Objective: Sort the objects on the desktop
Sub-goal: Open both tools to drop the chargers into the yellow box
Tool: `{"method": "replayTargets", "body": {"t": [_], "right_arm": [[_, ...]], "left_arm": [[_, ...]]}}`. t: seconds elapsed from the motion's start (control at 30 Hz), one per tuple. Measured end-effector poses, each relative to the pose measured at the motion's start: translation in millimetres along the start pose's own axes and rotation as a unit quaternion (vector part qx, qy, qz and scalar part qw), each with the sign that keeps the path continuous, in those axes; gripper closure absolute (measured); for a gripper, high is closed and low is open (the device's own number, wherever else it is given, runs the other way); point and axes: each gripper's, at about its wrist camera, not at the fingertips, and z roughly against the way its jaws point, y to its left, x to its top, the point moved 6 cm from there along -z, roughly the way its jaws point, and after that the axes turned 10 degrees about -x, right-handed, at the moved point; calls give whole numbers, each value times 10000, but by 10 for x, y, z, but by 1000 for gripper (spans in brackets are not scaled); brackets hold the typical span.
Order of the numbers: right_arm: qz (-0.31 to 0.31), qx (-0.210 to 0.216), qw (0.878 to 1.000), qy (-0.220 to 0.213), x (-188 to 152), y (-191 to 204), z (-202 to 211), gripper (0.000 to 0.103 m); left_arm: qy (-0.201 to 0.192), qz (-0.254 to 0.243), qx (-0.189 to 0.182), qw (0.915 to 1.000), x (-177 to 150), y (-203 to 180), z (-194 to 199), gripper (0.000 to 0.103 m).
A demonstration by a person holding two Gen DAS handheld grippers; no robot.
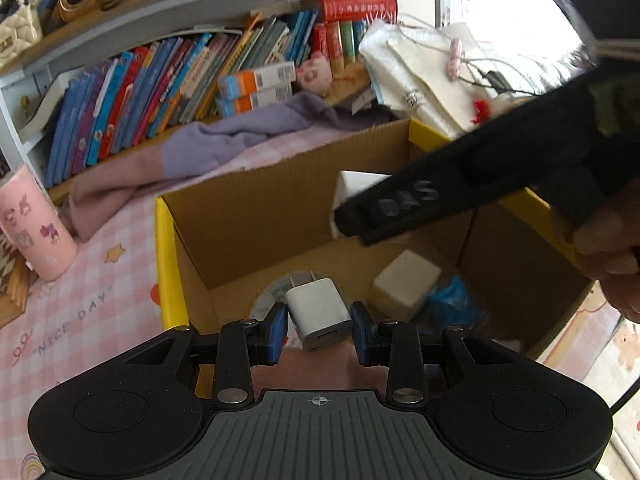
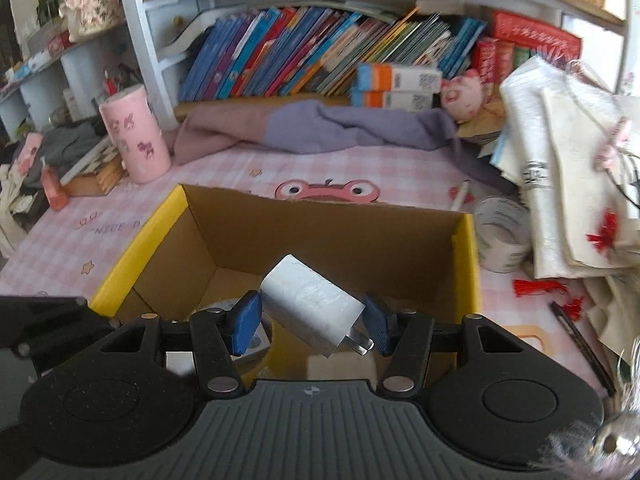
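Observation:
My left gripper is shut on a small white USB charger, its prongs pointing away, just over the near edge of a yellow-rimmed cardboard box. On the box floor lie a white block-shaped adapter, a crumpled blue item and a grey disc. My right gripper is shut on a bigger white charger, tilted, with its prongs toward the right pad, above the box. In the left wrist view that gripper's finger reaches in from the right over the box.
A pink printed cup stands left of the box and a tape roll right of it. A purple-pink cloth lies behind, in front of a shelf of books. White bags are piled at the right. A hand holds the right gripper.

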Motion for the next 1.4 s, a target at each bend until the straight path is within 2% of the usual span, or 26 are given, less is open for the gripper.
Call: {"method": "replayTargets", "body": {"t": [0.2,0.23,0.67,0.9,1.0,1.17,1.23,1.33,1.4], "right_arm": [[111,90,9995,286,34,105,-244,51],[124,102,9994,313,37,120,-272,51],[219,134,9978,605,43,203,-512,50],[150,147,9979,605,59,199,-538,49],[133,148,9985,509,82,173,-494,46],[69,167,9994,294,102,132,-324,45],[34,168,9998,119,116,120,-219,45],[-47,180,9997,-144,122,105,-37,45],[-79,186,9992,-349,115,111,99,45]], "left_arm": [[74,-7,34,10000,-23,-18,-63,71],[87,-8,30,10000,-9,-16,-86,78],[81,98,72,9999,-45,33,-90,76],[-101,-25,64,9999,-17,-18,-10,57],[-257,-46,177,9995,-7,-42,87,43],[-478,123,262,9984,-1,-30,325,39],[-631,188,368,9972,-1,-14,467,34],[-918,362,644,9930,-37,43,720,27],[-1055,503,826,9897,-70,92,873,26]]}}
